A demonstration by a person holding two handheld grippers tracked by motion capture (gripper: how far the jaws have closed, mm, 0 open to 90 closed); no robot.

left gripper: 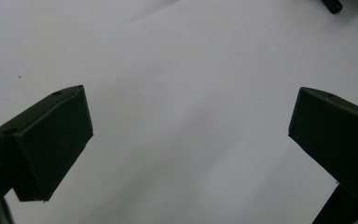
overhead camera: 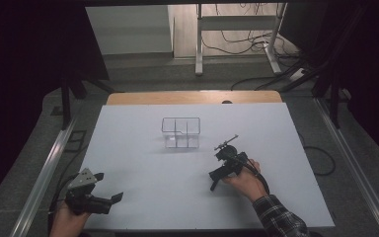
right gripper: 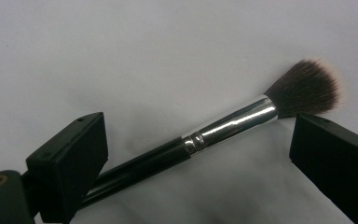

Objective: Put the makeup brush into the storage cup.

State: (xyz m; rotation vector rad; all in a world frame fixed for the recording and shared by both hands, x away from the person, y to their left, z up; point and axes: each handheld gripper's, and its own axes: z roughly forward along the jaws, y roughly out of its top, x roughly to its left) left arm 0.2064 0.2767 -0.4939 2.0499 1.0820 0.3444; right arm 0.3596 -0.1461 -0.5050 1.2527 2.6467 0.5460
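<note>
White sheet (overhead camera: 143, 197) covers the bench and carries one clear plastic organizer (overhead camera: 180, 132), set toward the far edge near the middle, and one makeup brush (right gripper: 205, 135) with a black handle, silver ferrule and dark bristles. One brush lies flat on the sheet between the spread jaws of the right gripper (right gripper: 196, 154), toward the near right of the bench; neither pad presses on it. One left gripper (left gripper: 186, 135), at the near left corner, holds its jaws spread wide over bare sheet, well apart from the brush.
</note>
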